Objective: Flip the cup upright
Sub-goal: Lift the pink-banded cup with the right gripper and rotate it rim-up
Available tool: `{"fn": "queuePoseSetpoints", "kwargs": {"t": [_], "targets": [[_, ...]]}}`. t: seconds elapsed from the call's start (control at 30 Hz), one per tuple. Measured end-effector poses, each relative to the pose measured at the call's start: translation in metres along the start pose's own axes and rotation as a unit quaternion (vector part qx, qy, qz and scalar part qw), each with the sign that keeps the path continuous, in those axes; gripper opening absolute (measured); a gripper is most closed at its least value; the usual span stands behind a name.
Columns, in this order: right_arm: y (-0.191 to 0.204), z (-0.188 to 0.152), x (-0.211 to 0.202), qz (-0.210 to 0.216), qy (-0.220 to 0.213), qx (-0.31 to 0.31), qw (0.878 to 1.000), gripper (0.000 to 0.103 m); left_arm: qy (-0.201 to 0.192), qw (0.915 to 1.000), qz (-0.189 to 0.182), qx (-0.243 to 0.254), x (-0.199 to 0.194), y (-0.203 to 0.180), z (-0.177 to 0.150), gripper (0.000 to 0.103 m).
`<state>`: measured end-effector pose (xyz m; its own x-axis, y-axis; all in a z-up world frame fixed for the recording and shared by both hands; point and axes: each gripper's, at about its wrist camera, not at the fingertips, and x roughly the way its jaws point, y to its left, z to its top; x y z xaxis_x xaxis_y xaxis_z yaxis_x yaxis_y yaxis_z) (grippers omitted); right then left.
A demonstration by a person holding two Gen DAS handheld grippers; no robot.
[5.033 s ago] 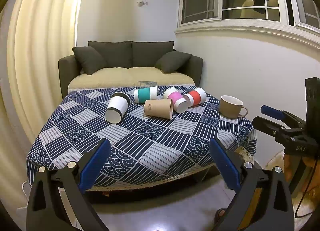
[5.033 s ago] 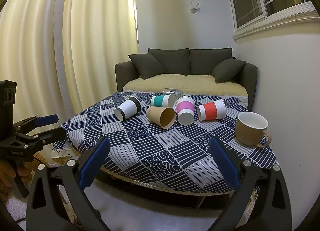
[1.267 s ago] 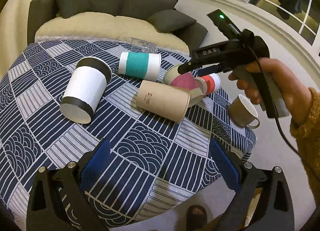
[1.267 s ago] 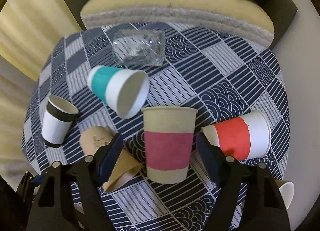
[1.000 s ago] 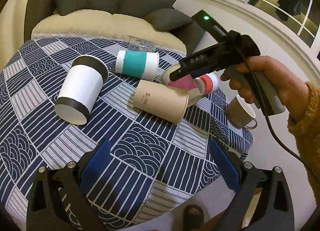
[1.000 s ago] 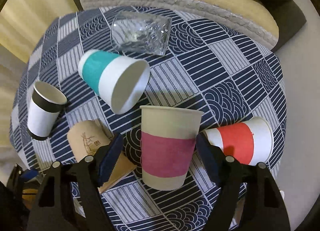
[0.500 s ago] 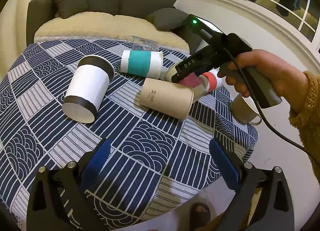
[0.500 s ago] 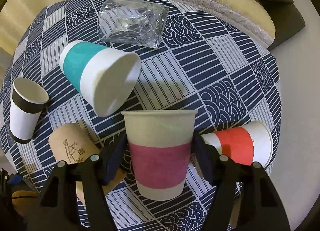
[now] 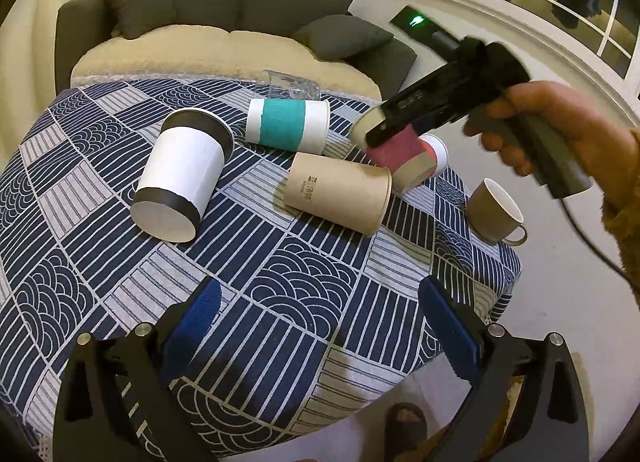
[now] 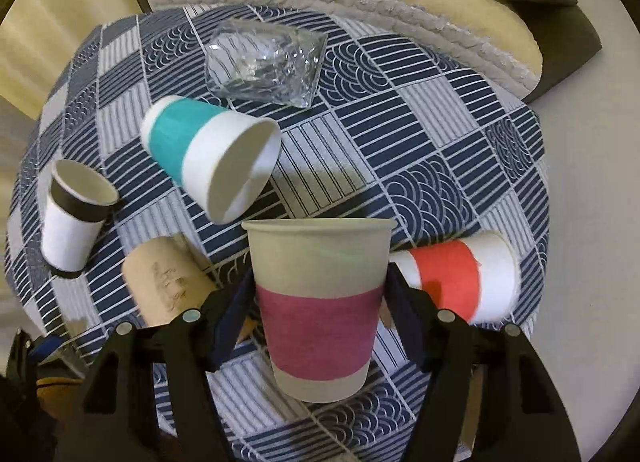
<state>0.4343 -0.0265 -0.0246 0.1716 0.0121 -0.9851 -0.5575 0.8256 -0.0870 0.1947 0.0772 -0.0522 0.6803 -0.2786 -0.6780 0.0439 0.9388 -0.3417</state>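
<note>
My right gripper (image 10: pixel 318 302) is shut on the pink-banded paper cup (image 10: pixel 318 314); its blue pads press both sides of the pink band. In the left wrist view the same cup (image 9: pixel 400 150) is tilted under the right gripper (image 9: pixel 384 130), still low over the table beside the brown cup. My left gripper (image 9: pixel 324 322) is open and empty, hovering over the near part of the table. Other cups lie on their sides: a teal-banded cup (image 10: pixel 208 150), a black-and-white cup (image 10: pixel 74 218), a plain brown cup (image 10: pixel 164 282) and a red-banded cup (image 10: pixel 456 276).
A round table with a blue patterned cloth (image 9: pixel 280 282) bears the cups. A clear plastic cup (image 10: pixel 264 62) lies on its side at the far edge. A brown mug (image 9: pixel 496 214) stands upright at the right edge. A sofa (image 9: pixel 224 22) stands behind the table.
My right gripper came down over the pink-banded cup and closed its pads onto it. The left gripper stayed open above the table's near side with only slight movement.
</note>
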Motion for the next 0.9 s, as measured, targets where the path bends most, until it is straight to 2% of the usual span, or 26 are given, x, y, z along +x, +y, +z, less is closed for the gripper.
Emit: {"fn": "queuePoseSetpoints", "kwargs": {"t": [0.17, 0.37, 0.43, 0.7, 0.9], "targets": [[-0.007, -0.021, -0.028, 0.035, -0.01, 0.02, 0.999, 0.065, -0.002, 1.0, 0.001, 0.005, -0.005, -0.003, -0.004, 0.096], [0.01, -0.06, -0.052, 0.074, -0.013, 0.041, 0.996, 0.065, -0.014, 0.9998, 0.011, -0.01, -0.019, 0.001, -0.011, 0.096], [0.015, -0.076, -0.055, 0.098, -0.015, 0.058, 0.993, 0.065, -0.02, 0.9996, 0.011, -0.016, -0.025, 0.002, -0.013, 0.096], [0.042, -0.123, -0.034, 0.183, 0.004, 0.114, 0.976, 0.065, -0.033, 0.9986, 0.027, -0.03, -0.05, 0.01, -0.027, 0.096], [0.062, -0.133, -0.007, 0.19, 0.019, 0.133, 0.972, 0.065, -0.04, 0.9973, 0.04, -0.046, -0.067, 0.02, -0.037, 0.096]]}}
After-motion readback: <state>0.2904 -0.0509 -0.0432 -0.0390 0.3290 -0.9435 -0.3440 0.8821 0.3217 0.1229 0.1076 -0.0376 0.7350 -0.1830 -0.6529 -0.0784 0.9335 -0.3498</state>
